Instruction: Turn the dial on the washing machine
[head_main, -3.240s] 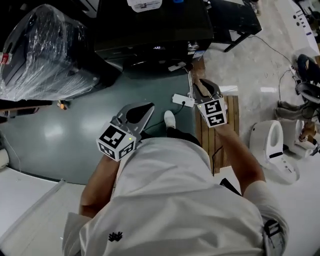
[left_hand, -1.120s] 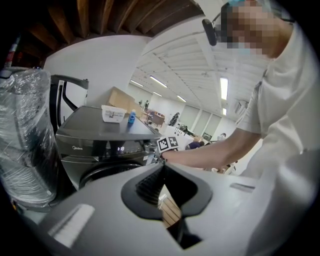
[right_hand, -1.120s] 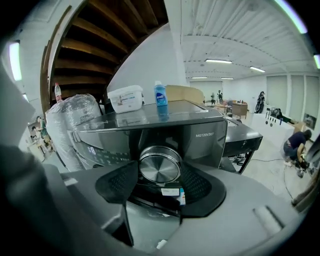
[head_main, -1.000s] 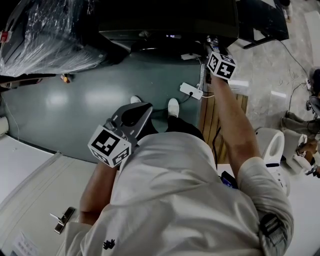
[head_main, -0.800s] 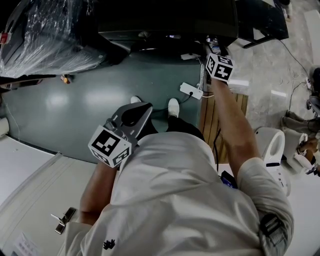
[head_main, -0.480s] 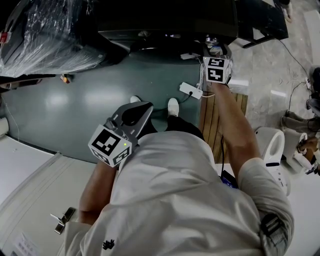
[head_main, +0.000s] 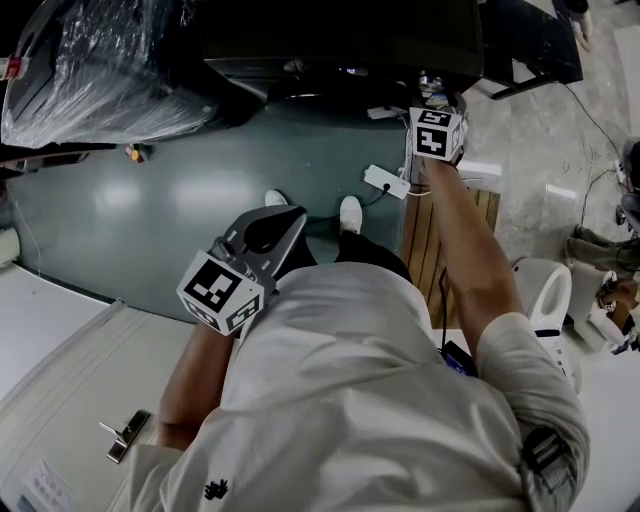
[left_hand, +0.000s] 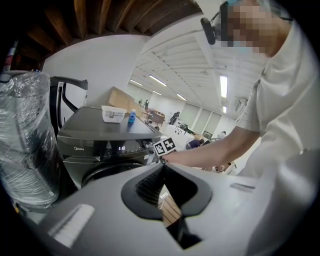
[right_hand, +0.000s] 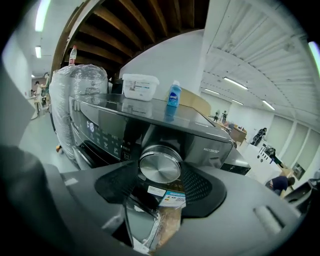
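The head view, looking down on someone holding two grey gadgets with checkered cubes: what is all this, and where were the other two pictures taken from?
No robot here: a person carries two hand-held grippers, and each patterned cube is part of its gripper. The head view comes from a camera on the person's head. The other two come from cameras riding on the grippers. The right gripper has its jaws closed on the silver dial of the dark washing machine. The left gripper is shut on nothing. A white tub and a blue bottle stand on the machine's top.
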